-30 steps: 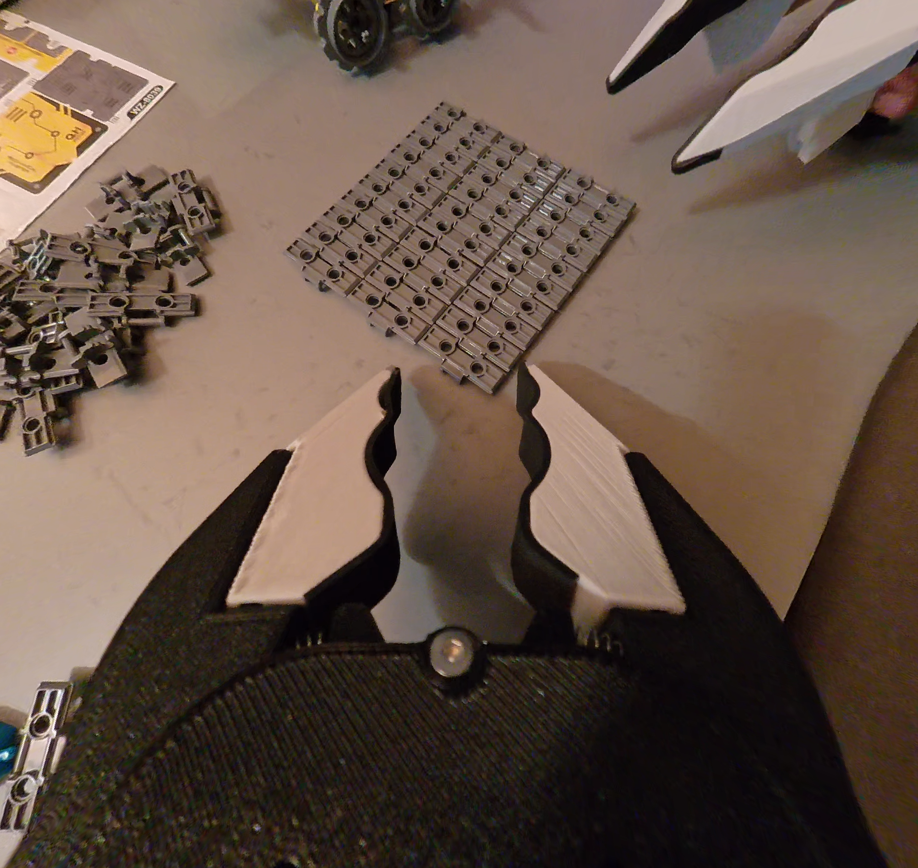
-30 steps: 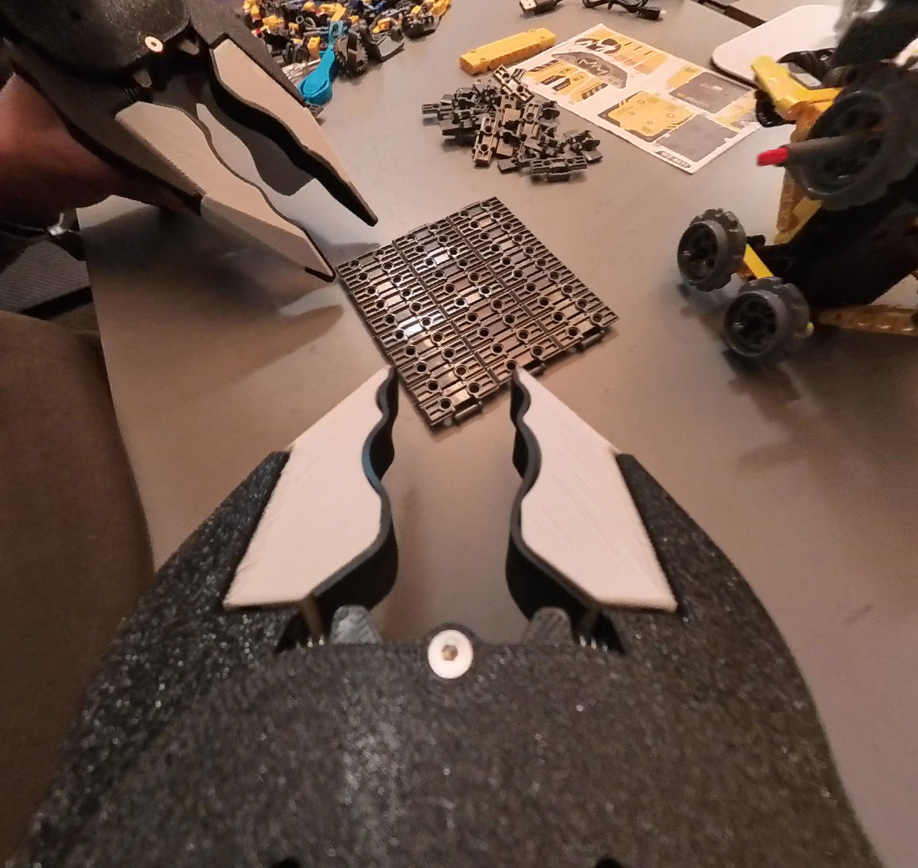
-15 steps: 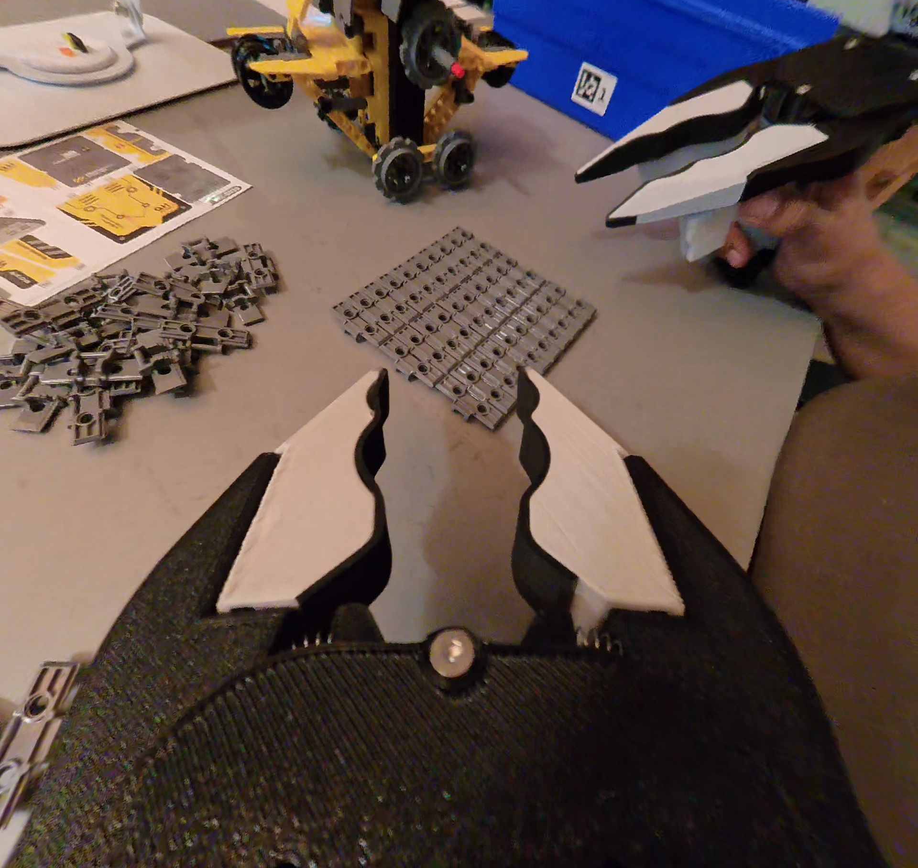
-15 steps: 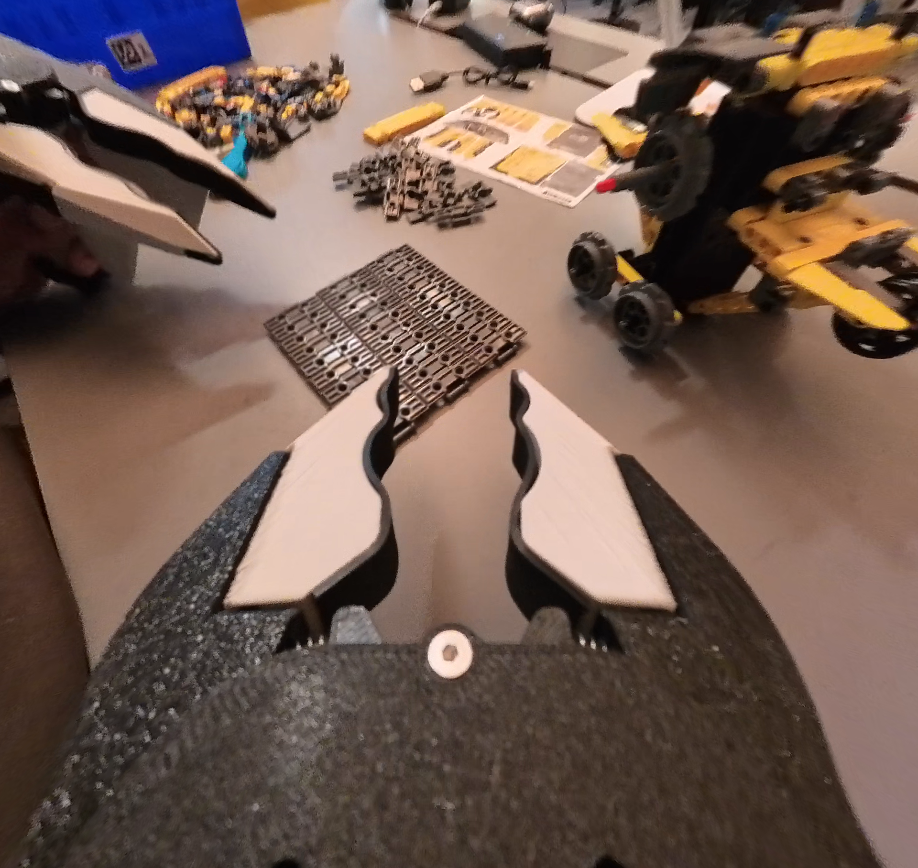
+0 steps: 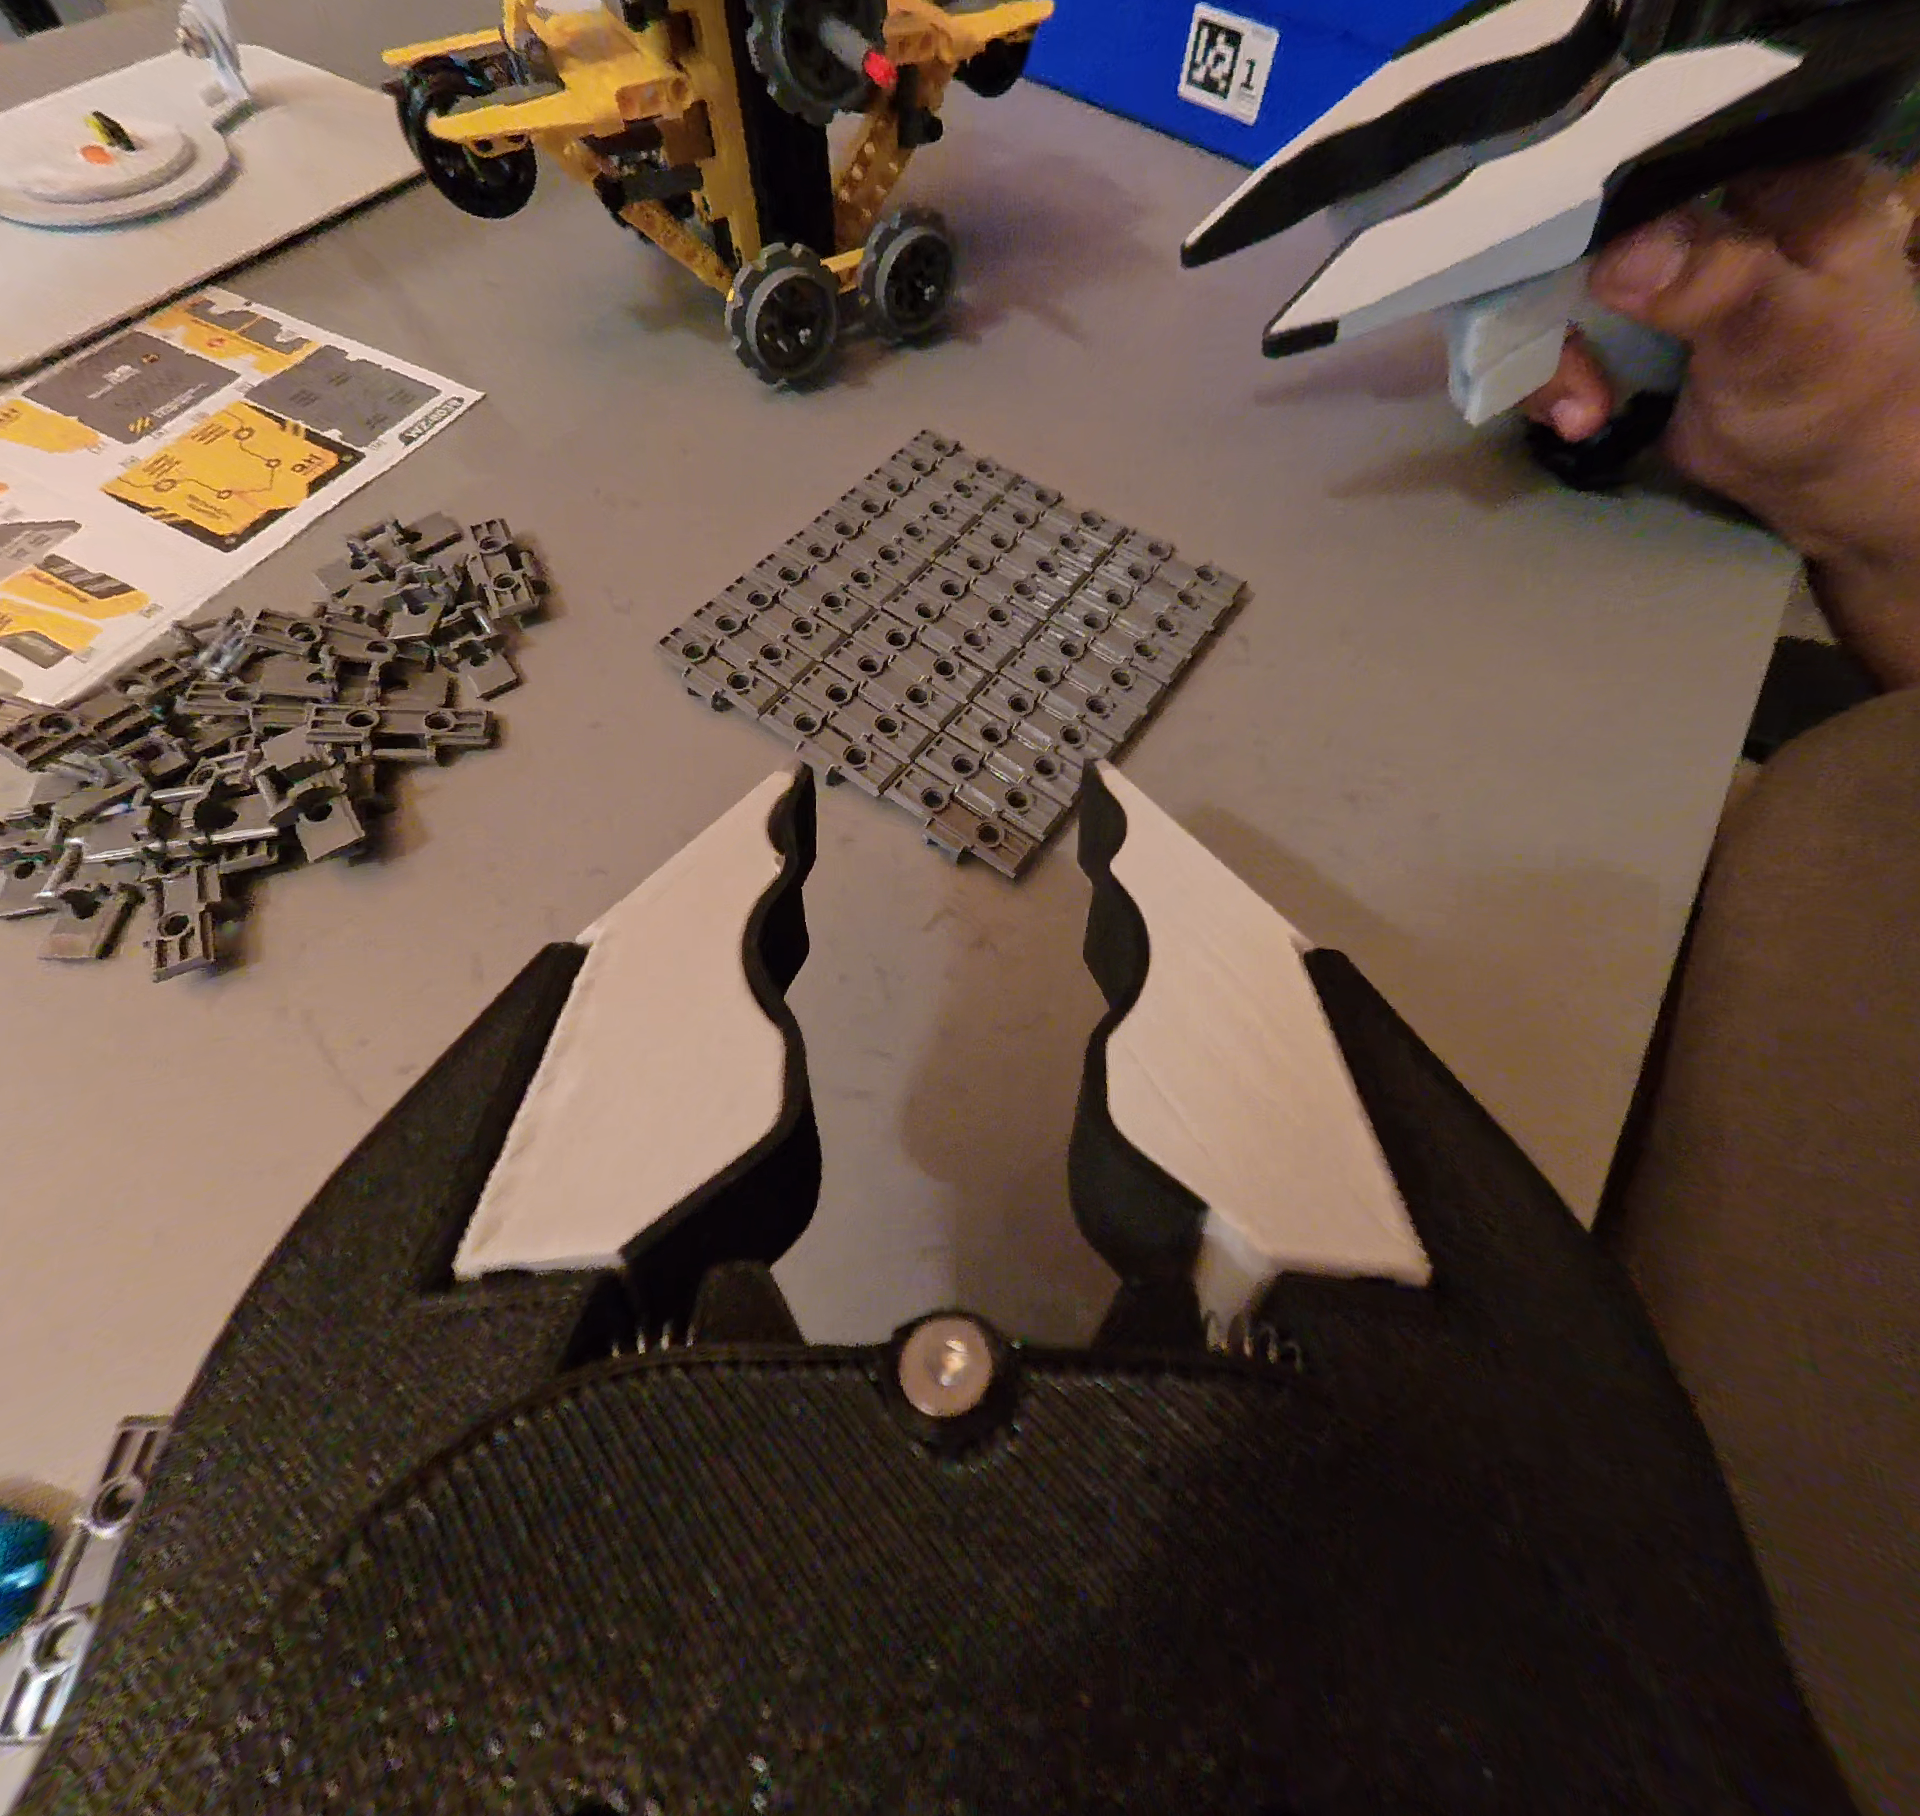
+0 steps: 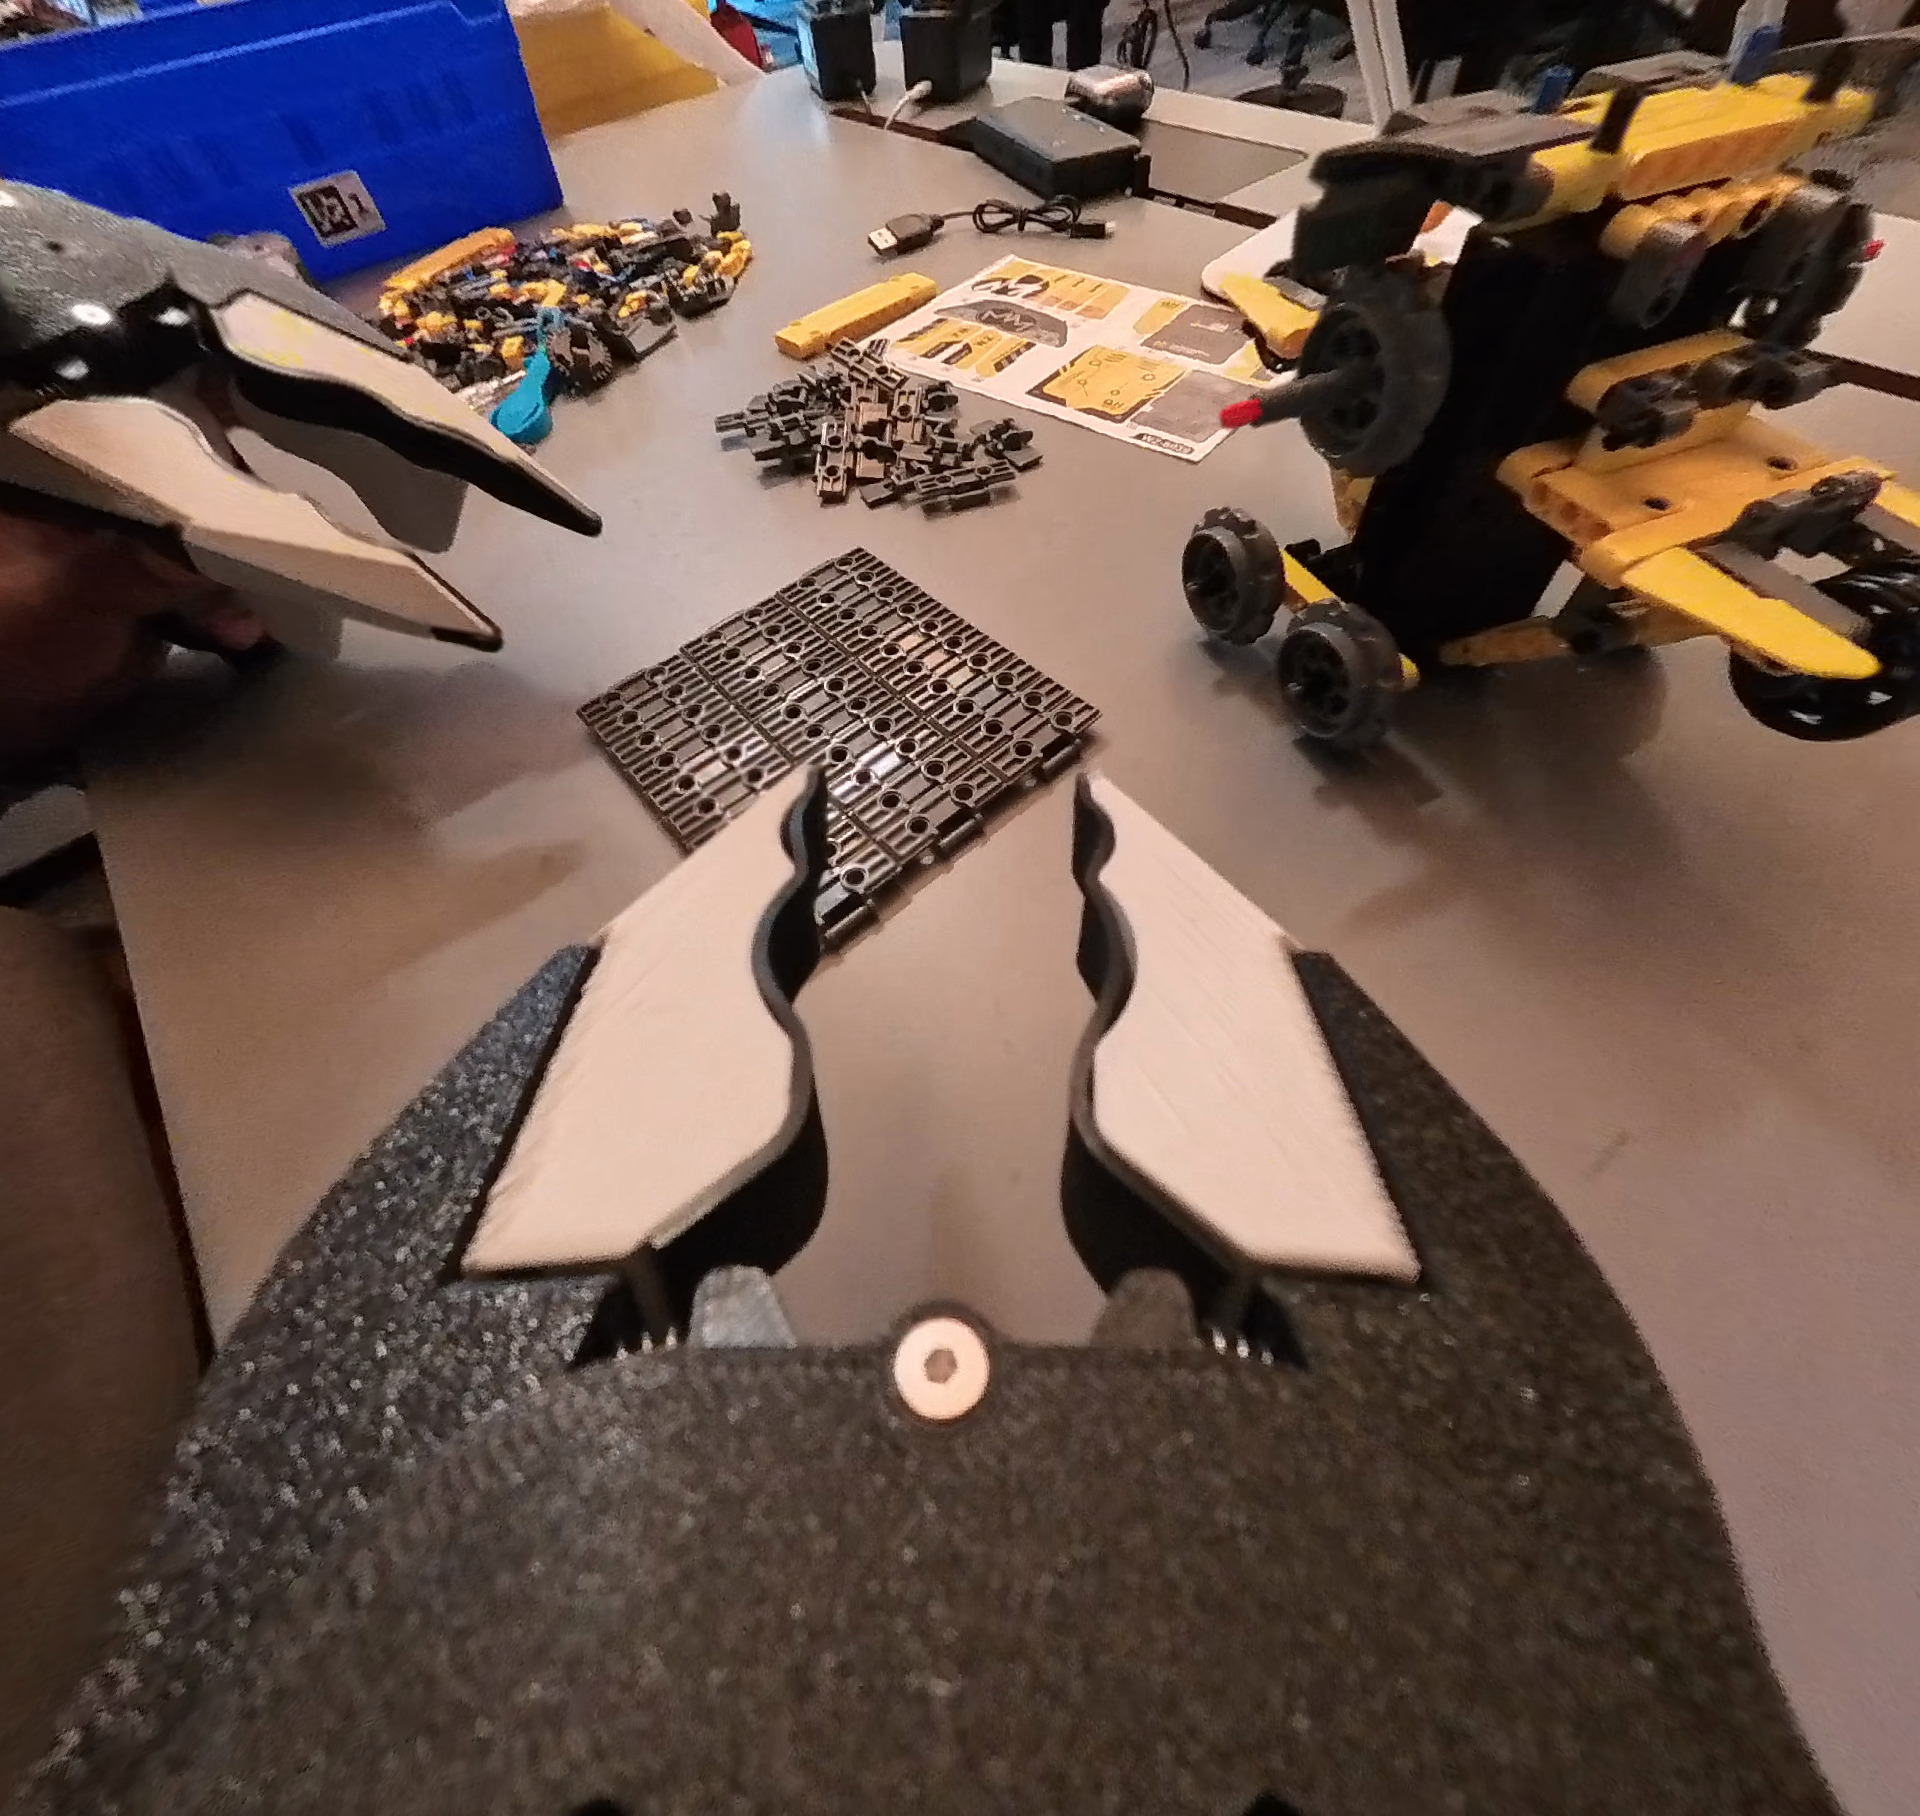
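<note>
Left black gripper with white finger plates (image 5: 945, 779), jaws spread and empty, held above the grey tabletop (image 5: 1351, 727) just short of the near corner of the flat square mat of linked dark grey plastic pieces (image 5: 956, 654). Right gripper of the same make (image 6: 945, 790), likewise spread with nothing between its fingers, hovering over the mat's opposite near edge, its left fingertip overlapping the mat in its own view. Compared with a second ago, both raised and tilted back, so much more of the room beyond now in view and the mat farther off. Mat itself unmoved, flat on the table. Loose heap of matching dark grey links (image 5: 249, 717) to the left of the mat, printed yellow-and-grey instruction sheet (image 5: 187, 457) beyond the heap. Yellow-and-black wheeled brick-built vehicle (image 5: 748, 125) behind the mat, blue plastic bin (image 5: 1122, 31) at the back.
</note>
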Action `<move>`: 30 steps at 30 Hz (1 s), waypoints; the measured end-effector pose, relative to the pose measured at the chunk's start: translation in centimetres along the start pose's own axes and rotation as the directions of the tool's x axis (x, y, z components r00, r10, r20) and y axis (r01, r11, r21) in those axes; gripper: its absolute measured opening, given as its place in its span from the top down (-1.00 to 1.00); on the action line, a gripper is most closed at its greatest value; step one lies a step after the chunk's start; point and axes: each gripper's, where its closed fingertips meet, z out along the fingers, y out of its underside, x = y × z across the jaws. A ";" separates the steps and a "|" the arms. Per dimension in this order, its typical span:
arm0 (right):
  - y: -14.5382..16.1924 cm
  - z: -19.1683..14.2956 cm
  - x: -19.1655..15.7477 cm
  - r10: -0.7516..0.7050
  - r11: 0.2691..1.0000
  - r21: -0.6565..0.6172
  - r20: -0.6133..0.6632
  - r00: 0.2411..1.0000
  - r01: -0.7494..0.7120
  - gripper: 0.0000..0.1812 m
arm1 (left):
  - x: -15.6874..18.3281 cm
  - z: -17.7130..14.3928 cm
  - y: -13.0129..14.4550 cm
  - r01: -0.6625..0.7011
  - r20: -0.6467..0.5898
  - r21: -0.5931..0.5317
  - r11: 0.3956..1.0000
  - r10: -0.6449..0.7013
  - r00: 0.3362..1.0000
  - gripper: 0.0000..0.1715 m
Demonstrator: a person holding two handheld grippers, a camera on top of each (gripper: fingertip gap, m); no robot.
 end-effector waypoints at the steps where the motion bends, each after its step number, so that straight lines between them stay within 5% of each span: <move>1: 0.1 0.1 0.0 -0.003 1.000 -0.009 -0.002 1.000 0.003 0.48 | -0.1 0.0 -0.1 -0.023 0.022 0.006 1.000 0.023 0.999 0.46; 10: -0.6 -0.2 -0.3 0.012 0.999 0.041 0.050 0.999 -0.014 0.45 | -3.1 -1.6 -2.9 -0.125 0.274 0.066 0.990 0.102 0.956 0.91; 14: -0.9 -0.4 -0.5 -0.023 0.998 0.063 0.036 0.999 0.021 0.47 | -6.0 -2.1 -3.3 -0.060 0.316 0.007 0.998 0.055 0.947 0.71; 18: -0.7 -0.2 -0.7 -0.051 0.998 0.044 0.022 0.998 0.050 0.47 | -8.8 -1.5 -1.8 0.037 0.343 -0.177 0.984 0.027 0.939 0.33; 26: -0.5 -0.1 -0.8 -0.057 0.998 0.032 0.023 0.998 0.056 0.47 | -14.1 1.0 1.0 -0.003 0.446 -0.375 0.927 0.183 0.876 0.57; 30: -0.5 -0.1 -0.7 -0.048 0.998 0.030 0.028 0.998 0.047 0.47 | -13.9 1.5 2.3 0.032 0.399 -0.391 0.920 0.138 0.907 0.57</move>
